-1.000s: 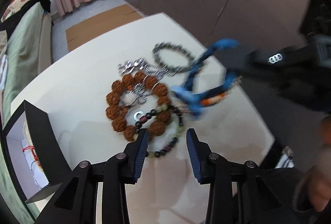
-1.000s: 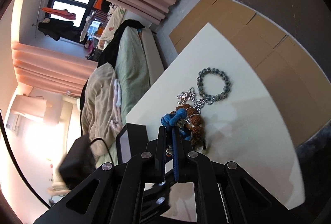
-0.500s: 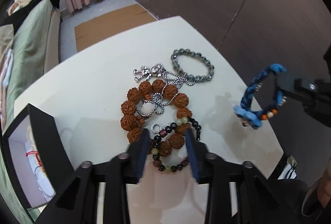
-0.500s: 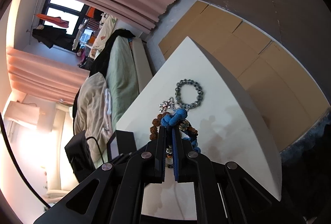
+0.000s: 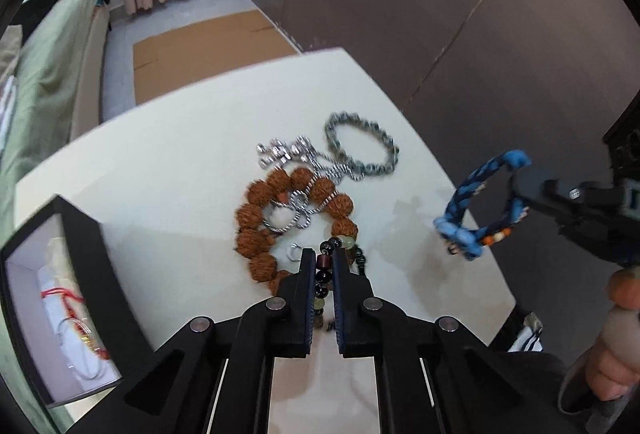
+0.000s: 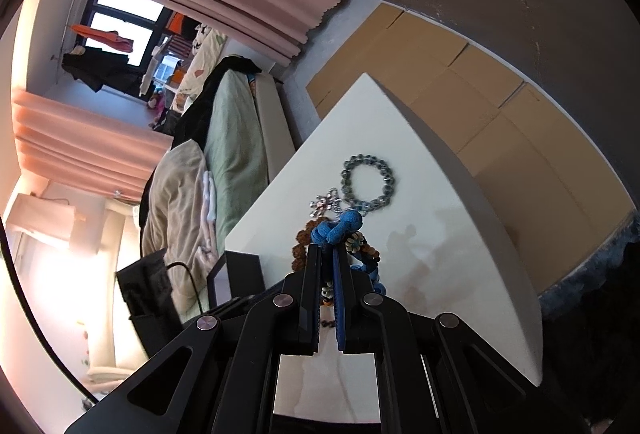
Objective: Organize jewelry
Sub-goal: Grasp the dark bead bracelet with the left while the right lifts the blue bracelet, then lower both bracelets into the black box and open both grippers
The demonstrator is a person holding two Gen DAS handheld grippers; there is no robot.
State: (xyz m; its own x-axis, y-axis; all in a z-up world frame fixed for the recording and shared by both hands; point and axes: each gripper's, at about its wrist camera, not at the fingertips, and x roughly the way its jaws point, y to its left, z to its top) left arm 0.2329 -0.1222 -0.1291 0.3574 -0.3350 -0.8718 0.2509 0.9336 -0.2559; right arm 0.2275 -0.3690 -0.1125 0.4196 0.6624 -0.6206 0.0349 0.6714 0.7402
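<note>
Left gripper (image 5: 323, 258): jaws just drawn together, clamped on the mixed dark-bead bracelet (image 5: 322, 276), whose strand runs between the pads on the white table (image 5: 168, 161). Directly at 11 o'clock of those tips, a small silver ring (image 5: 294, 252); beyond it, the brown seed-bead bracelet (image 5: 256, 230) lying in a loop, a silver chain (image 5: 298, 207) draped across its upper beads. At 12 o'clock of that loop, a silver charm cluster (image 5: 280, 153); at 1 o'clock, the grey bead bracelet (image 5: 360, 149), touching the chain's end. Right gripper (image 6: 327, 258): jaws pinched on the blue braided bracelet (image 6: 338, 228), held in the air off the table's right edge, at 3 o'clock of the pile in the left view. At 9 o'clock, on the table's left edge, an open black box (image 5: 60, 298) with white lining, holding a red cord and a thin bangle.
</note>
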